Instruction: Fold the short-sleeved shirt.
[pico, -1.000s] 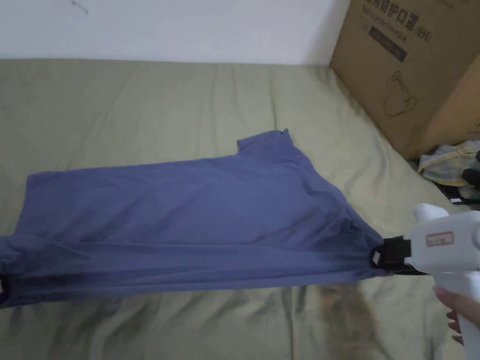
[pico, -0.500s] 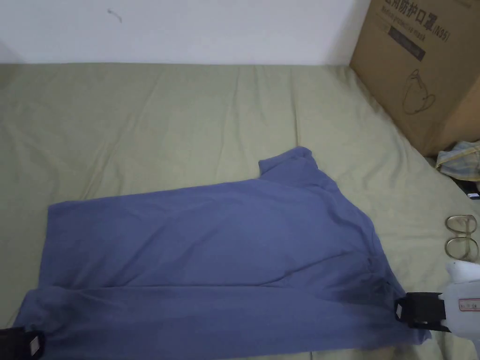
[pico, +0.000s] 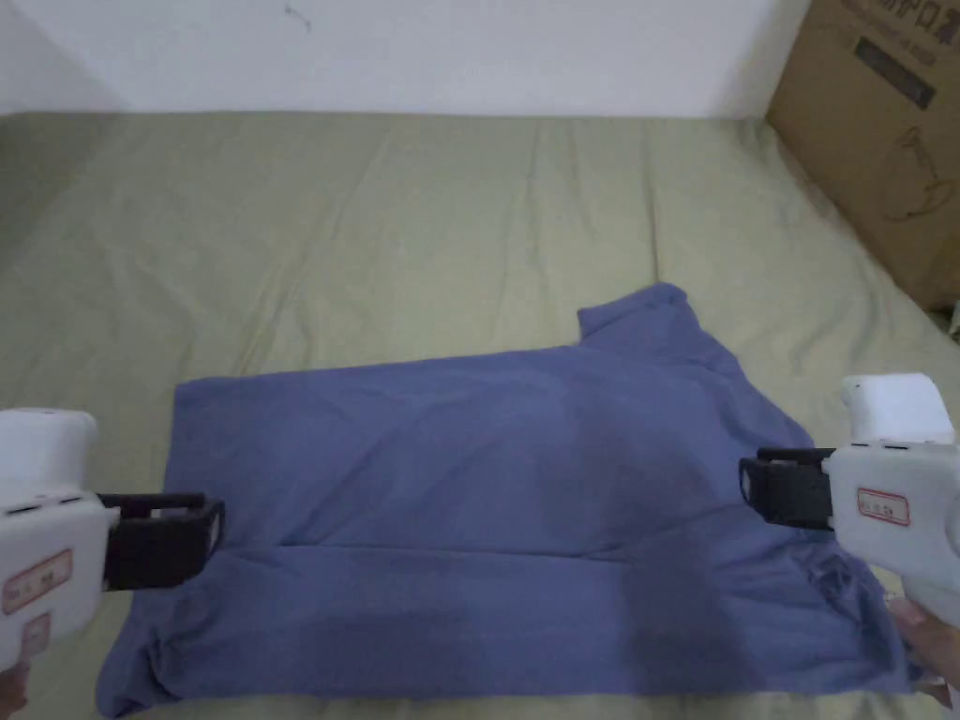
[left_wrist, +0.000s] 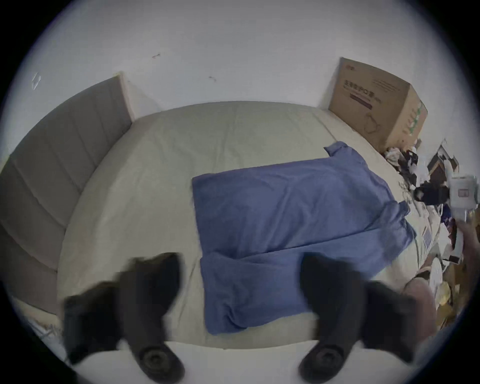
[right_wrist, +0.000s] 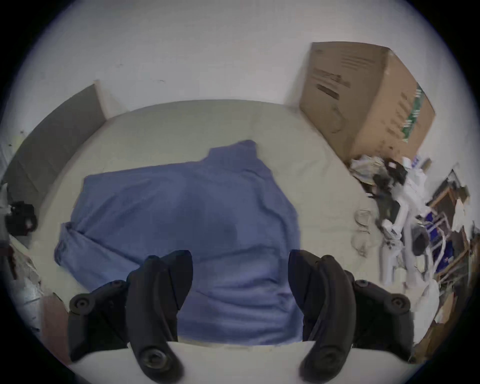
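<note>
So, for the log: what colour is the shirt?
Plain blue shirt, no pattern; the head view shows it best.

Surface: bed, covered by a wrinkled olive-green sheet
On it: blue shirt, spread flat near the front edge (lower strip folded over)
Far right corner: cardboard box

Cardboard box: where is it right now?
In the head view the cardboard box stands at the far right of the bed, against the wall, beyond the blue shirt and the right tool.
</note>
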